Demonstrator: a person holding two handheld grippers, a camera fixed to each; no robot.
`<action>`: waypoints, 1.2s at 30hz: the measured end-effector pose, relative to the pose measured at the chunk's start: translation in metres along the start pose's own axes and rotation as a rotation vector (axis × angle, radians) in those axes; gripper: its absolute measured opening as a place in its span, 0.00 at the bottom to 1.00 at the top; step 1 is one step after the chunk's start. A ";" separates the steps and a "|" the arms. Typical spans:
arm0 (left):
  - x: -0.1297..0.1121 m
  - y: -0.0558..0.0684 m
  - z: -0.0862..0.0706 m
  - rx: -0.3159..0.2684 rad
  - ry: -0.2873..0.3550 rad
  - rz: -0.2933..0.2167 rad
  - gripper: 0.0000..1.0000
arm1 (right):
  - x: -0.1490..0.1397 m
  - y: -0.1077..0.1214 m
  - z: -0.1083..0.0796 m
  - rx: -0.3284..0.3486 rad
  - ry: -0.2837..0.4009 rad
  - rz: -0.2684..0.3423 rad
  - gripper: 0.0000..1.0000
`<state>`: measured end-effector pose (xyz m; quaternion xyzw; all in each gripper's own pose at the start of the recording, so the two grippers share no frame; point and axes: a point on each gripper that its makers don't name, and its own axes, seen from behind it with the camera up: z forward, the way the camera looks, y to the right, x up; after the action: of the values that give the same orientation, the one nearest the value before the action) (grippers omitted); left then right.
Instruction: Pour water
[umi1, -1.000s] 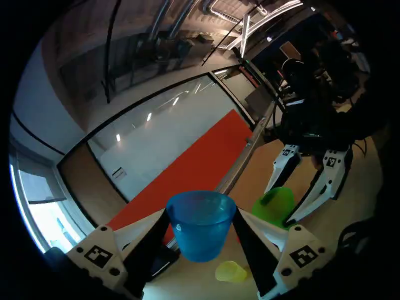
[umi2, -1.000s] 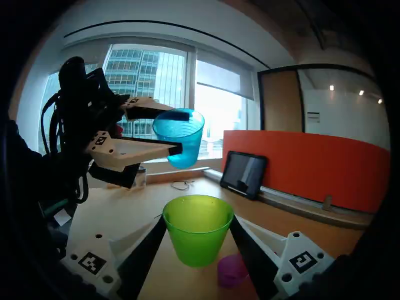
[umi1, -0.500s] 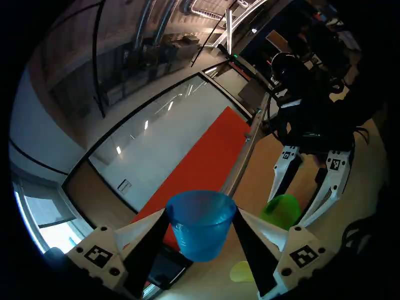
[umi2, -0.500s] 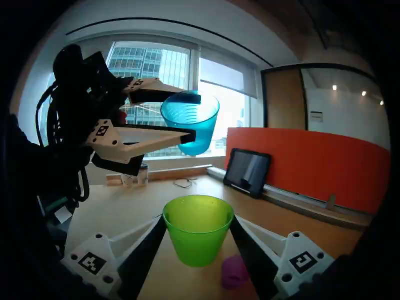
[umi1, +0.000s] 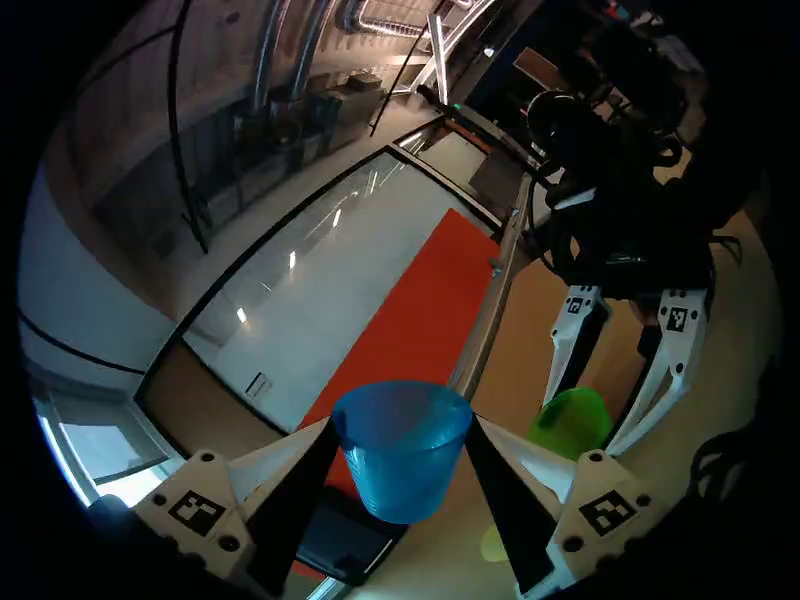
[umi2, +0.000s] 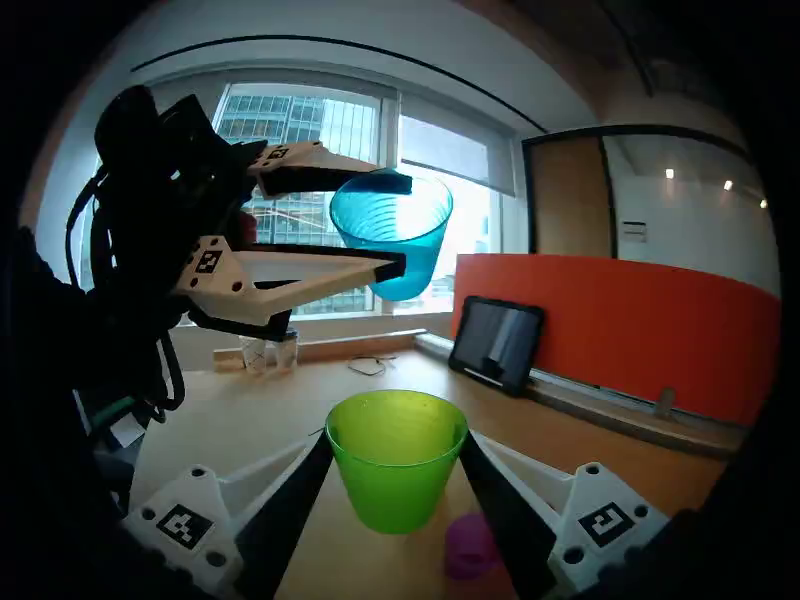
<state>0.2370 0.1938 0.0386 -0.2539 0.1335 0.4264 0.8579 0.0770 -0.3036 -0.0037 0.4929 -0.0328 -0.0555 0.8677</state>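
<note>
While I clench the blue cup between the two fingers of my left gripper, it hangs in the air, well above the table. Seen from the right gripper view, its long axis leans off upright, with the rim uppermost and tipped toward that camera and the base farther off. My right gripper grasps the green cup, both fingers pressing its sides. That cup sits upright in my grip, mouth open upward. Blue is higher than green, and the two are apart, with air between them. I cannot tell whether either holds water.

I count two large cups, one blue and one green. There are two small ones: a purple cup on the table just beside my right gripper's finger, and a yellow cup low in the left gripper view. One tablet is propped near an orange partition along the table's far edge. Bare wood lies open between the green cup and the tablet, and on toward the window.
</note>
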 end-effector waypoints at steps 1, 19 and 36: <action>0.000 0.000 0.000 0.000 -0.001 0.006 0.87 | 0.000 0.000 0.000 0.000 0.000 0.001 0.92; 0.005 -0.002 -0.001 0.023 -0.008 0.122 0.87 | 0.006 -0.001 0.003 0.001 0.008 0.000 0.92; 0.008 -0.004 -0.003 0.040 -0.010 0.193 0.87 | 0.008 -0.004 -0.002 0.006 0.007 -0.009 0.91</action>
<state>0.2449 0.1952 0.0338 -0.2204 0.1615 0.5057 0.8183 0.0845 -0.3045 -0.0081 0.4957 -0.0274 -0.0577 0.8662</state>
